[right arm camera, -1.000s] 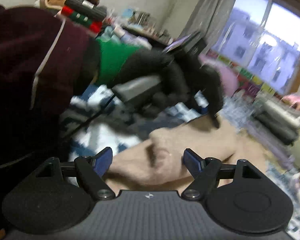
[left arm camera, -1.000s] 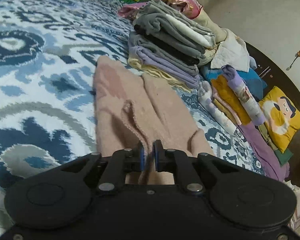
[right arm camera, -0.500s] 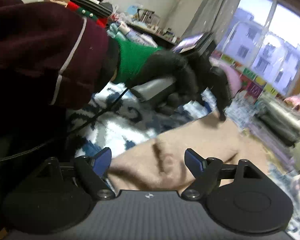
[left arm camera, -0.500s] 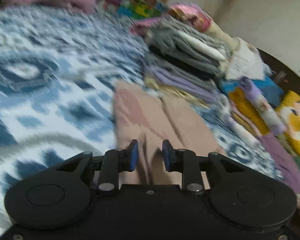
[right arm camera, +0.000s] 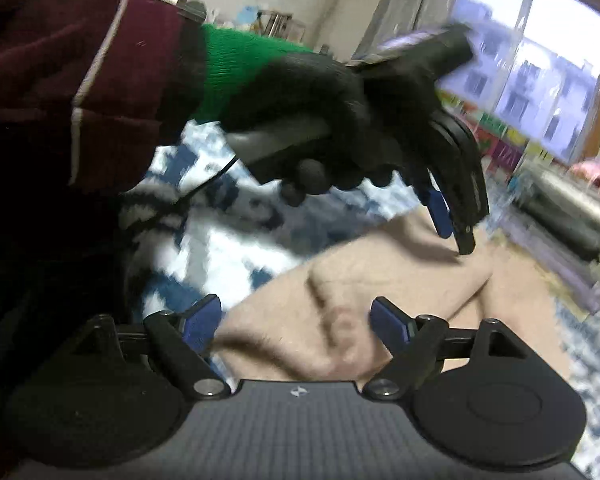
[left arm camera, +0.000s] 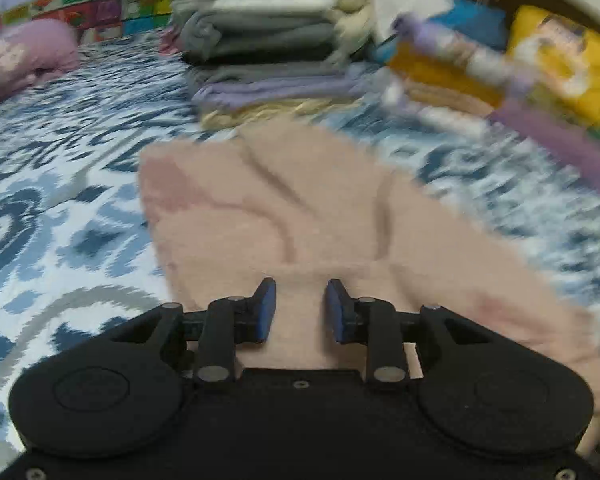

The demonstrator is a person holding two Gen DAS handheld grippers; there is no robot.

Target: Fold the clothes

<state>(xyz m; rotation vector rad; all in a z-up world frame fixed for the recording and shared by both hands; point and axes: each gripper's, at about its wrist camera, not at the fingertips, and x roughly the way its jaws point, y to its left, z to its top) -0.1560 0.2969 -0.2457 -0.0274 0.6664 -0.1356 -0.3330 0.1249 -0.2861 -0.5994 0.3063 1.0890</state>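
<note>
Left wrist view is showing the fuzzy beige-pink knit garment lying on the blue patterned bedspread, stretching lengthwise away from the left gripper, jaws just opening and pinching nothing, while the right gripper is gaping over its near end.

- A home bedroom, lived-in and cluttered.
- Bed spread with a blue-and-white patterned cover, a pink pillow at its far side.
- Stack of folded clothes piled on the cover, loose garments heaped beside it, a yellow cartoon cushion among them.
- Pale pink garment laid flat on the bed.
- Colourful picture tiles lining the wall at the bed's edge.
- Large window with a grey curtain, buildings outside.
- Crowded shelf against the far wall.
</note>
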